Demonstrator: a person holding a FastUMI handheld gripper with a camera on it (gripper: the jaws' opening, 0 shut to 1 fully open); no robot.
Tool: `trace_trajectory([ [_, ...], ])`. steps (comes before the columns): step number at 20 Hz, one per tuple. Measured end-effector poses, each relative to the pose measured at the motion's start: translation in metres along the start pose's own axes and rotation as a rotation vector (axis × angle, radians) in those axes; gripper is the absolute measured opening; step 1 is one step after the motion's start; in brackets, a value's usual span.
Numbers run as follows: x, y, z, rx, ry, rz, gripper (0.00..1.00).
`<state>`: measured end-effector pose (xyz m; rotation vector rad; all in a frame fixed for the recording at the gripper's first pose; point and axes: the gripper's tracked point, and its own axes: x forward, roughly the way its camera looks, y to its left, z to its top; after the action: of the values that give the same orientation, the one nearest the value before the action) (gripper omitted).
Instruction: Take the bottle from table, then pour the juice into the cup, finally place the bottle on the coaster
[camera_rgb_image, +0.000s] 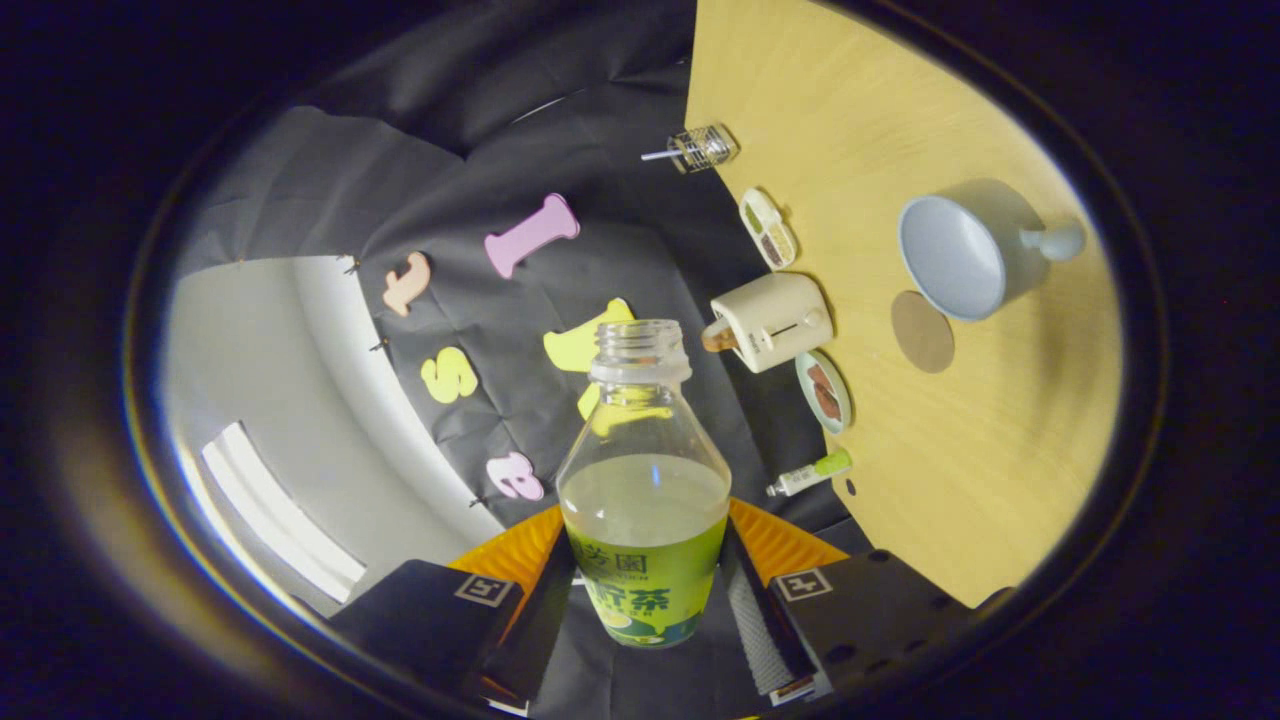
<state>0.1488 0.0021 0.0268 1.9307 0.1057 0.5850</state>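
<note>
My gripper is shut on a clear, uncapped bottle with a green label; the fingers press on its lower body from both sides. The bottle is about half full of pale green juice, and its open neck points away from me, with the booth wall behind it. The view is rolled, so the wooden table stands on the right. On it a grey-blue cup with a handle shows its open mouth, empty. A round brown coaster lies right beside the cup, nearer to the bottle.
Along the table's edge by the wall are a glass jar, a small divided tray, a cream toaster, a little dish with something brown and a small tube.
</note>
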Motion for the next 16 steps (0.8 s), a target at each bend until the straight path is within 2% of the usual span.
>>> trace_trajectory([
  [5,-0.004,0.009,0.001,-0.135,-0.013,-0.013,0.80],
  [11,-0.001,0.012,0.005,-0.420,-0.026,-0.087,0.80],
  [14,0.000,0.022,0.005,-0.498,-0.016,-0.048,0.80],
  [16,0.000,0.016,0.008,-0.613,0.001,-0.066,0.80],
])
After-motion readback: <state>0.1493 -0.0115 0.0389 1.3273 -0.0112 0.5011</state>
